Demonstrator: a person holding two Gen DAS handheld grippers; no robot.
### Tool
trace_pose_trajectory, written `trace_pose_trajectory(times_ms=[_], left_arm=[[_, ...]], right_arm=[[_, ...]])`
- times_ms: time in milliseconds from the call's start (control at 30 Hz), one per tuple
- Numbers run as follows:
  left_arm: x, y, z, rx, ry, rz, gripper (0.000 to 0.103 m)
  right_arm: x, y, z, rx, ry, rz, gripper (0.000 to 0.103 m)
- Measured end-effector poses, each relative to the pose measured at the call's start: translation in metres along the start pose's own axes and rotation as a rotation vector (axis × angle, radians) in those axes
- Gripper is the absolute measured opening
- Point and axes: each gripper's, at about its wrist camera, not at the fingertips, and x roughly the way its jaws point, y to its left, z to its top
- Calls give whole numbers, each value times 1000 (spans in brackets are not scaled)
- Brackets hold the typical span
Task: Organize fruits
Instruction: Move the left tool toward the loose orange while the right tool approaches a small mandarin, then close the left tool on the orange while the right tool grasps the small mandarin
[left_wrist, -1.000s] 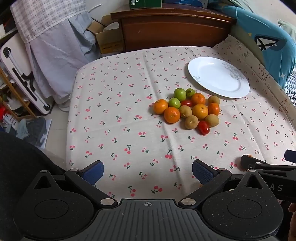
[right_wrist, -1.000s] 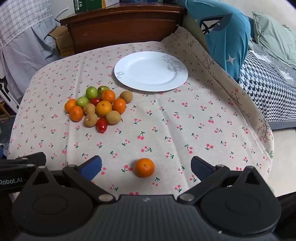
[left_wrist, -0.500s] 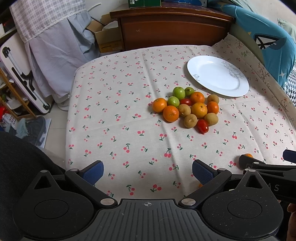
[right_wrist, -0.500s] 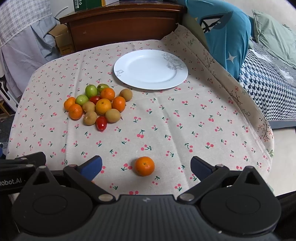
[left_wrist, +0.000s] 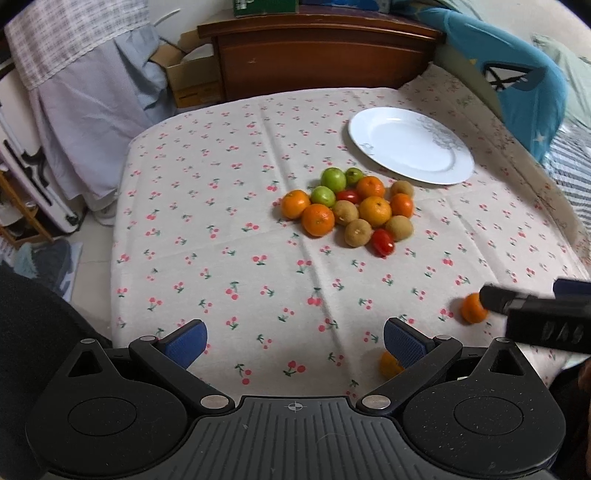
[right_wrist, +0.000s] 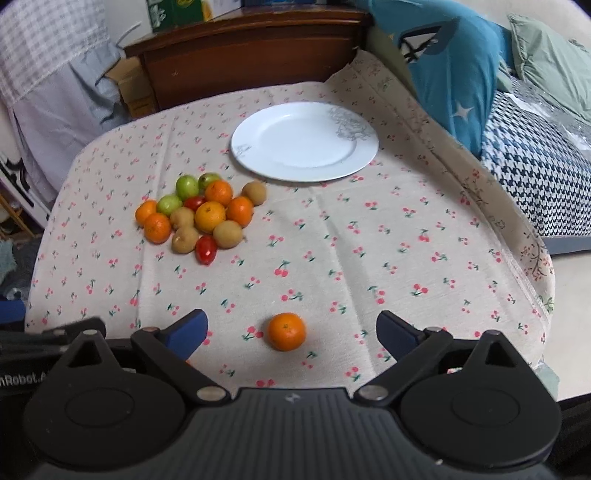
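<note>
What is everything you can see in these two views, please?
pile oranges: five, orange, mid-table cluster
loose oranges: two, orange, near the front edge, one partly hidden
green fruits: three, green, far side of the cluster
brown fruits: four, tan, in the cluster
tomatoes: two, red, in the cluster
plate: one, white, empty, beyond the cluster
tablecloth: one, cream with red cherries, over the table
cabinet: one, brown wood, behind the table
left gripper: one, black with blue pads, open
right gripper: one, same colours, open, a loose orange between its fingers
</note>
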Motion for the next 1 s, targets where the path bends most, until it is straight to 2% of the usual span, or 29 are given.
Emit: trace_pose_trajectory(times_ms=[100,233,300,433,533,733,867,1000], left_arm=[[1,-3,-6,25,0,-44,102],[5,-15,-16,74,12,-107,100],[8,-23,-20,107,13,-132,100],[17,-43,-31,187,33,-184,100],[25,-53,-38,239,30,-190,95],[38,-49,-41,215,29,-221,87],[42,-47,-41,199,17,-242,73],[47,-48,-40,203,16,-223,68]], right_arm=[[-4,-16,1,51,-11,27,97],[-2,-37,-1,120,2,15,96],[-1,-44,-3,138,5,7,91],[9,-50,-9,185,34,51,83],[15,-49,-13,204,60,75,78],[26,-42,-16,193,81,101,70],[34,-39,-16,194,86,129,60],[40,-33,-17,172,94,137,50]])
